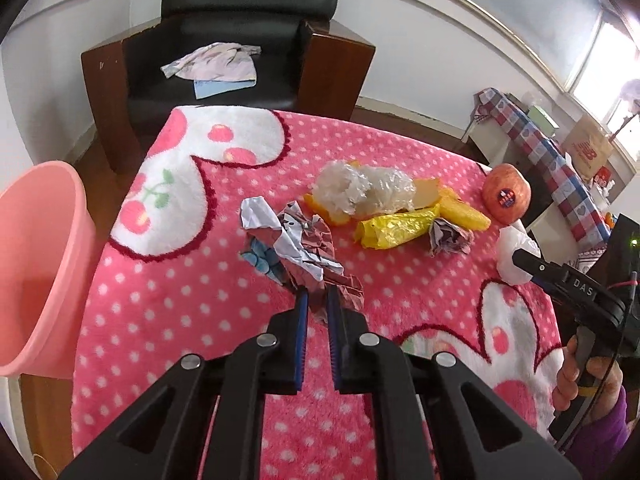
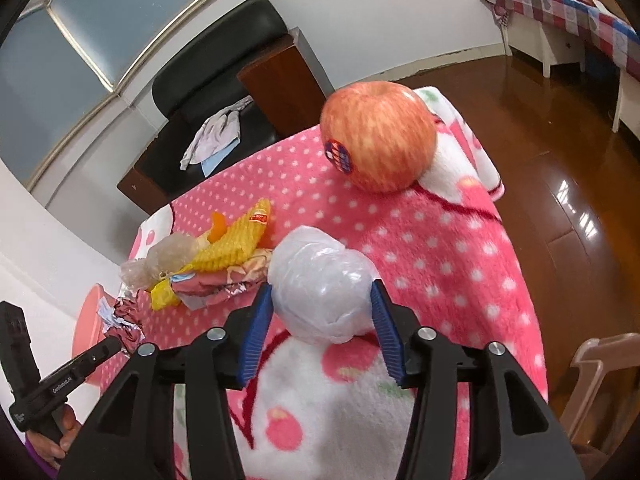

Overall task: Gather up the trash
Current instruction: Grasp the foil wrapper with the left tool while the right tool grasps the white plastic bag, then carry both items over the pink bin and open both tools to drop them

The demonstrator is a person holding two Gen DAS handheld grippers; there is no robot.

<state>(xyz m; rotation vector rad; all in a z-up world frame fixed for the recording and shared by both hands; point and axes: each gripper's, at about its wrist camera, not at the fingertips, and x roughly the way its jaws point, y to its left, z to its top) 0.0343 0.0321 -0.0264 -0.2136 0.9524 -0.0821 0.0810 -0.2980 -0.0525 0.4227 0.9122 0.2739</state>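
On the pink dotted blanket (image 1: 192, 292) my left gripper (image 1: 317, 300) is shut on the near end of a crumpled red-and-white paper wrapper (image 1: 296, 240). Beyond it lie clear plastic film (image 1: 360, 188), a yellow wrapper (image 1: 394, 228), a foil ball (image 1: 448, 236) and orange peel. My right gripper (image 2: 320, 304) has its blue pads (image 2: 256, 320) pressed on both sides of a white plastic wad (image 2: 320, 288); from the left wrist that wad (image 1: 514, 248) sits at the right edge. A pink bin (image 1: 36, 264) stands left of the table. In the right wrist view the left gripper (image 2: 116, 344) holds the wrapper (image 2: 124, 320).
An apple (image 2: 376, 136) with a sticker rests near the table's far right corner. A black armchair (image 1: 240, 32) with cloth on its seat stands behind the table. A side table with a checked cover (image 1: 552, 152) is at the right, a plastic chair (image 2: 600, 368) nearby.
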